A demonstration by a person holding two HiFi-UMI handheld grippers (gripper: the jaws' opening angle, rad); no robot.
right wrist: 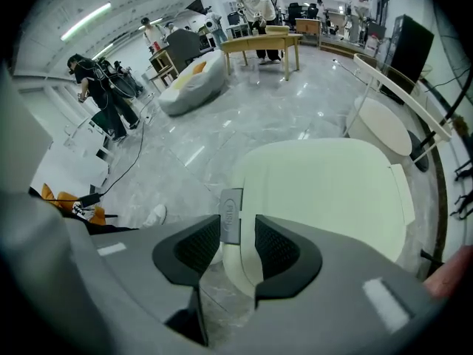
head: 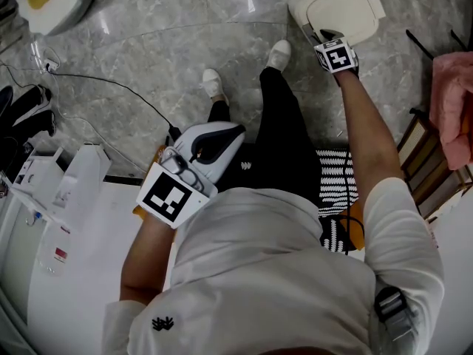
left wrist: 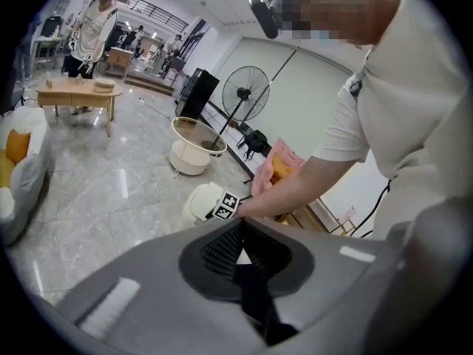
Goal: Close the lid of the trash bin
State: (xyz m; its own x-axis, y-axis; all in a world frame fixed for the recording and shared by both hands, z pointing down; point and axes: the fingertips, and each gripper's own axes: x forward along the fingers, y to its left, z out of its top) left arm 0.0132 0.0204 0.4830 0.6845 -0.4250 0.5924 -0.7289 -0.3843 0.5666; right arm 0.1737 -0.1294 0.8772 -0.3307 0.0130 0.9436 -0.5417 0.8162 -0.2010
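Trash bin lid (right wrist: 325,191) lay just ahead of our right gripper (right wrist: 238,231), jaws narrowly parted astride its push tab (right wrist: 230,213); our closed left gripper (left wrist: 240,235) hung well apart.

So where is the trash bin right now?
The trash bin sits on the floor at the head view's top right, past the person's shoes, with the right hand-held gripper at its near edge.

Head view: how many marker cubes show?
2. One marker cube lower left, over the white surface; the other upper right, by the trash bin. None seems hidden.
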